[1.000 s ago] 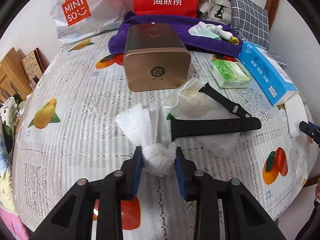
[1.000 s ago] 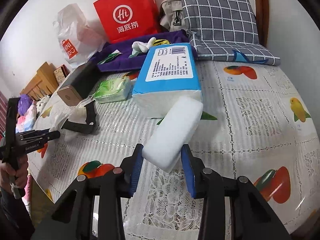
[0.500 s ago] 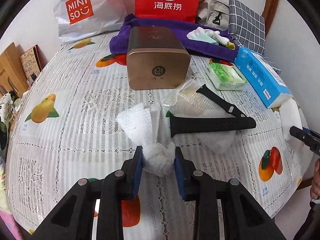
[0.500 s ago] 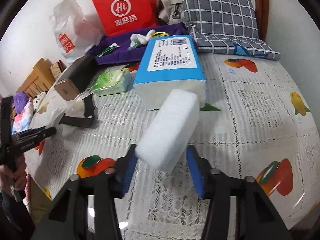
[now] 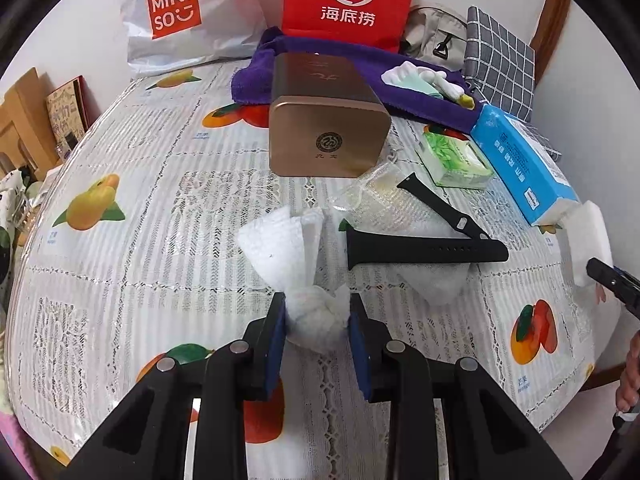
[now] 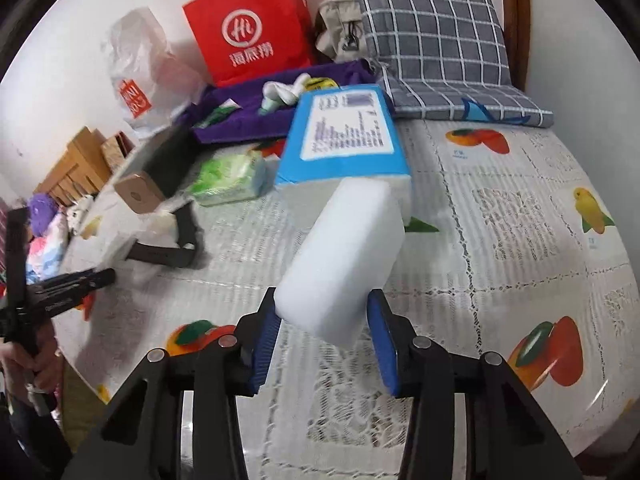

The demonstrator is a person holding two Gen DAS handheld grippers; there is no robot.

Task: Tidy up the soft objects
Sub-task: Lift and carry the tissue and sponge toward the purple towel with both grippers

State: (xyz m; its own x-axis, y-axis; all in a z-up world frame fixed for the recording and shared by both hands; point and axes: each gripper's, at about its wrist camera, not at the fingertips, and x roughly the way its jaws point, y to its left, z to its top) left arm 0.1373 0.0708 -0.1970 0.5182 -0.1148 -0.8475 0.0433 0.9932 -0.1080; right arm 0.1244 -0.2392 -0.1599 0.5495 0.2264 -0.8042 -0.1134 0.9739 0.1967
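My left gripper [image 5: 316, 320] is shut on the knotted end of a white textured cloth [image 5: 288, 240], whose loose end fans out over the fruit-print tablecloth [image 5: 120, 280]. In the right wrist view a white sponge block [image 6: 344, 248] sticks up and away between the blue pads [image 6: 268, 332] of my right gripper [image 6: 324, 316]. Its jaws are closing and both pads touch the block's near end. The left wrist view shows the same sponge [image 5: 586, 236] at the far right, with a dark fingertip [image 5: 612, 280] of the right gripper below it.
A gold tin [image 5: 328, 128] lies mid-table, with a black watch strap [image 5: 424, 250] on clear wrapping in front of it. A green tissue pack [image 5: 456, 158] and a blue tissue pack [image 6: 344, 136] lie to the right. Purple towel [image 5: 256, 80], red bag [image 5: 348, 0] and checked cushion [image 6: 432, 40] line the back.
The right jaws spread a little around the sponge, then narrowed onto it again; the sponge stayed between them. The left gripper kept its hold on the cloth and hardly moved.
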